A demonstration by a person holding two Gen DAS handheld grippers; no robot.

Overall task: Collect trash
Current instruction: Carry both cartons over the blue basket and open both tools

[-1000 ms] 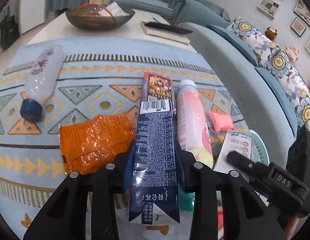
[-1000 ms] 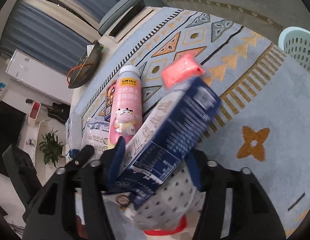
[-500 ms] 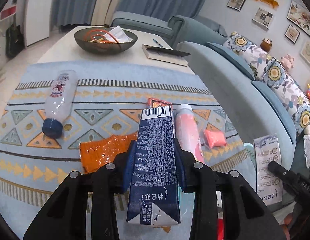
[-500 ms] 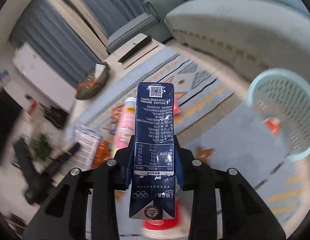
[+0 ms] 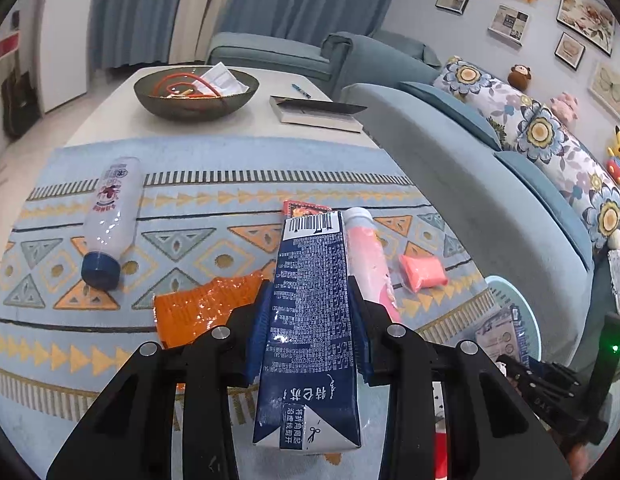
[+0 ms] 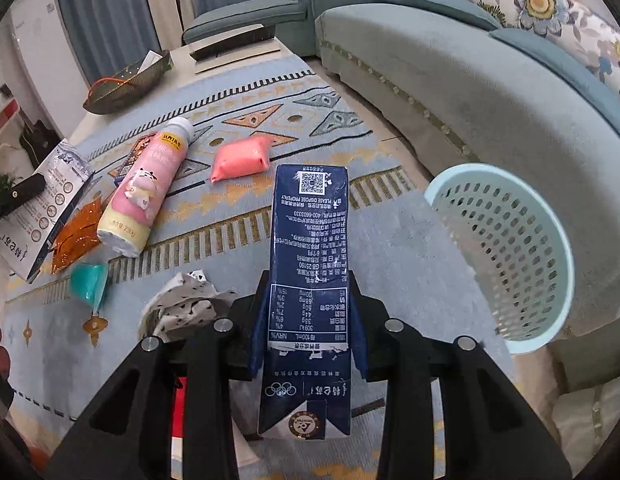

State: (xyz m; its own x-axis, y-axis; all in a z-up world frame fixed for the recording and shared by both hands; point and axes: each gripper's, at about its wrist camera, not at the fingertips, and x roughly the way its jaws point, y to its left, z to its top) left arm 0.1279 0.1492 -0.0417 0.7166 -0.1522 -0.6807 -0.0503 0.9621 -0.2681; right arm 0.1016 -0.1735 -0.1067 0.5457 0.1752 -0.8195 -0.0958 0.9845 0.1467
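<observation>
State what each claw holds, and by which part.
Each grips a dark blue carton by its side walls near the folded end: left claw one carton, right claw another carton.

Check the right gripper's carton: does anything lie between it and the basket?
Nothing visible does. The right gripper holds the dark blue carton, and only bare rug lies between it and the open basket.

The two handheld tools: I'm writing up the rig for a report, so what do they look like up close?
Both look alike. The left tool and right tool are matte black plastic, each with two angular linkage bars per side joined by round silver pins. Blue pads line the inner fingers. Seen from the left wrist view, the right tool's body shows a green light and faint embossed lettering. No cables or sleeves are visible.
</observation>
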